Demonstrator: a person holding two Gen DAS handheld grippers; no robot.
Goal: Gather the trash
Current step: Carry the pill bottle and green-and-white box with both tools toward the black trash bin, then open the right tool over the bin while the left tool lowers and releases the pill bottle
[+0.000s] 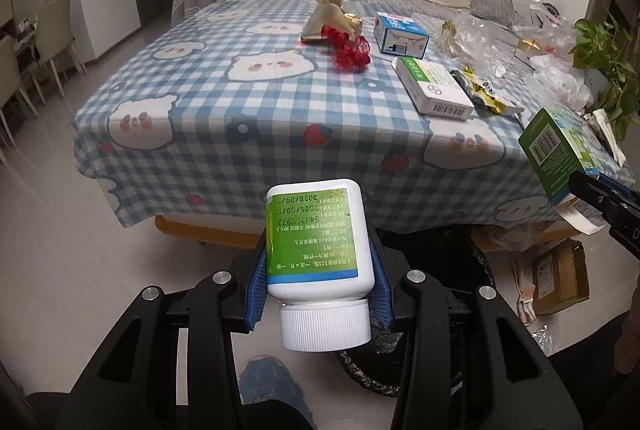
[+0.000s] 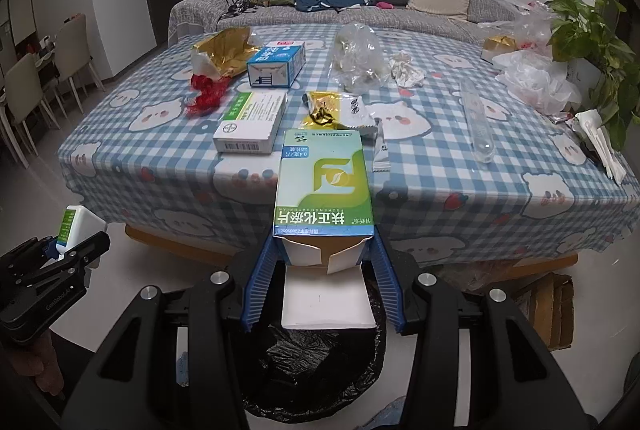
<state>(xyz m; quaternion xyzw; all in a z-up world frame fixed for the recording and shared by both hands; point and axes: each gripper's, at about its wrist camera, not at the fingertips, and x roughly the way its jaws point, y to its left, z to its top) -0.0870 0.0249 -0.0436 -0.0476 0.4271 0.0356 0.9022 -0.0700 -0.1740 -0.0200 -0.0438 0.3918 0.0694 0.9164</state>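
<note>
My left gripper (image 1: 318, 270) is shut on a white pill bottle (image 1: 316, 238) with a green label, held cap-down; the same bottle (image 2: 74, 226) shows at the left edge of the right wrist view. My right gripper (image 2: 324, 266) is shut on a green and white medicine box (image 2: 324, 190) whose bottom flap hangs open; that box (image 1: 556, 154) appears at the right of the left wrist view. Both grippers hover in front of the table's near edge. A bin lined with a black bag (image 2: 316, 362) sits on the floor right below the right gripper; its rim (image 1: 476, 270) lies behind the left one.
The checked tablecloth (image 2: 440, 166) carries more litter: a white and green box (image 2: 252, 122), a blue carton (image 2: 276, 64), red netting (image 2: 206, 94), gold wrappers (image 2: 324, 110), clear plastic bags (image 2: 360, 58), a clear tube (image 2: 478, 122). A cardboard box (image 2: 552, 310) lies under the table. A sofa stands behind, a plant at right.
</note>
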